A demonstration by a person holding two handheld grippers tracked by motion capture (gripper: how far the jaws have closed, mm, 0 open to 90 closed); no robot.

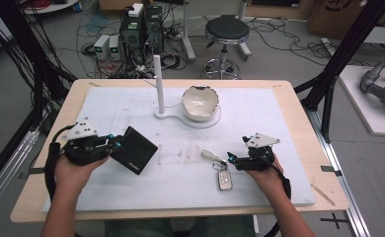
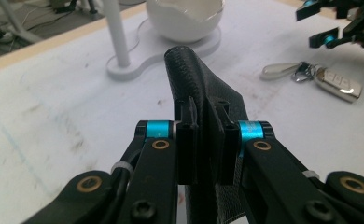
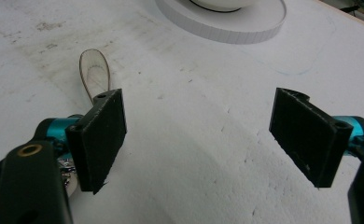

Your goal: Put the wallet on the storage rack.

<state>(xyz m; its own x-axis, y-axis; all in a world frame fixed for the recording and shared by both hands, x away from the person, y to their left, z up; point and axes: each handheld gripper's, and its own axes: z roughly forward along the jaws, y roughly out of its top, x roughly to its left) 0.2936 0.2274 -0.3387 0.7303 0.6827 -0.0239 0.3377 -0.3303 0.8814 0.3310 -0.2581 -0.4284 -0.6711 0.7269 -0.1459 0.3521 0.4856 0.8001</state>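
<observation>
At left of the high view, my left gripper [image 1: 115, 145] clamped the black wallet [image 1: 134, 150] edgewise for lifting; my right gripper [image 1: 231, 160] stood open beside the car key [image 1: 223, 179].

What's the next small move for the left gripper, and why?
Probably carry the black wallet toward the white bowl on its stand. The left gripper is shut on the wallet's edge and it looks lifted off the table, while the right gripper is open beside the car key.
</observation>
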